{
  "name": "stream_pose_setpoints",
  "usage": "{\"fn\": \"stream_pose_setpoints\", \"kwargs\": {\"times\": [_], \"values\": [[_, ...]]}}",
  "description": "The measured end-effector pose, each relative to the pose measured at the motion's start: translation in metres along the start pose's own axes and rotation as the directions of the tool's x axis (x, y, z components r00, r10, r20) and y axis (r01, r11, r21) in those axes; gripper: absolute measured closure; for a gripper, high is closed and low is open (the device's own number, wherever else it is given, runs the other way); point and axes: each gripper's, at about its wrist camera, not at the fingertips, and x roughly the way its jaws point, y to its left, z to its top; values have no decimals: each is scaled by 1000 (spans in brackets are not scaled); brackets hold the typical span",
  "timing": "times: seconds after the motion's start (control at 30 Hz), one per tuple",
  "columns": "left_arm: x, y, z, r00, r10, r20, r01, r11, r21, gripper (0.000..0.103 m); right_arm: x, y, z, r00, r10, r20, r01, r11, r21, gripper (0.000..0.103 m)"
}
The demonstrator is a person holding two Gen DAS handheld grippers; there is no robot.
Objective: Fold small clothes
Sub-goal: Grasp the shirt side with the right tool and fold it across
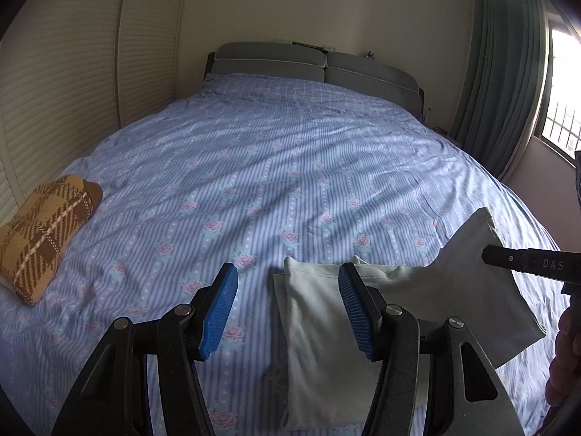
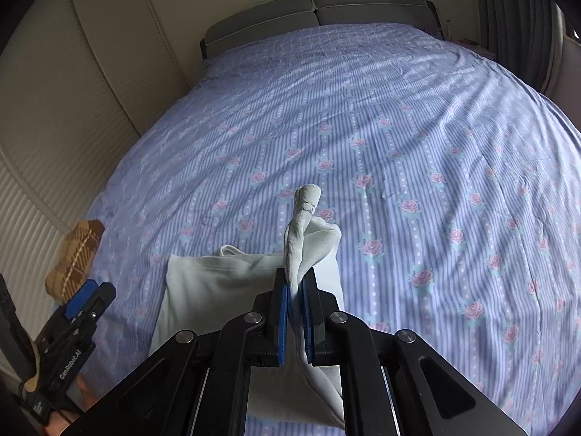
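Observation:
A small white garment (image 1: 319,334) lies on the blue flowered bed sheet (image 1: 276,167) near the front edge. My left gripper (image 1: 288,283) is open and empty, just above the garment's left part, its right finger over the cloth. My right gripper (image 2: 297,301) is shut on a corner of the white garment (image 2: 218,279) and lifts it off the bed, so a flap (image 1: 483,287) hangs raised at the right. A bunched tip of cloth (image 2: 307,203) sticks up past the jaws. The left gripper also shows at the lower left of the right wrist view (image 2: 81,299).
A folded brown plaid knit (image 1: 43,232) lies at the bed's left edge, also in the right wrist view (image 2: 76,258). Grey headboard cushions (image 1: 312,63) stand at the far end. A slatted wardrobe (image 1: 72,72) is on the left, a curtain (image 1: 501,72) and window on the right.

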Motion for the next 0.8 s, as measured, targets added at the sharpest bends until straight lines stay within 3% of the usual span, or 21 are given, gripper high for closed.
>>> {"fn": "stream_pose_setpoints", "kwargs": {"times": [0.4,0.6,0.8], "values": [[-16,81,4,998,52,20,-49,991,-123,46,49,107,-9,999,-9,-50,6,998,-55,95],[-10,89,0,999,44,6,-43,990,-136,46,89,150,-22,992,9,-123,-22,994,-107,95],[-2,84,-4,999,28,-15,-30,992,-119,46,115,159,-38,984,13,-180,-36,992,-122,94]]}}
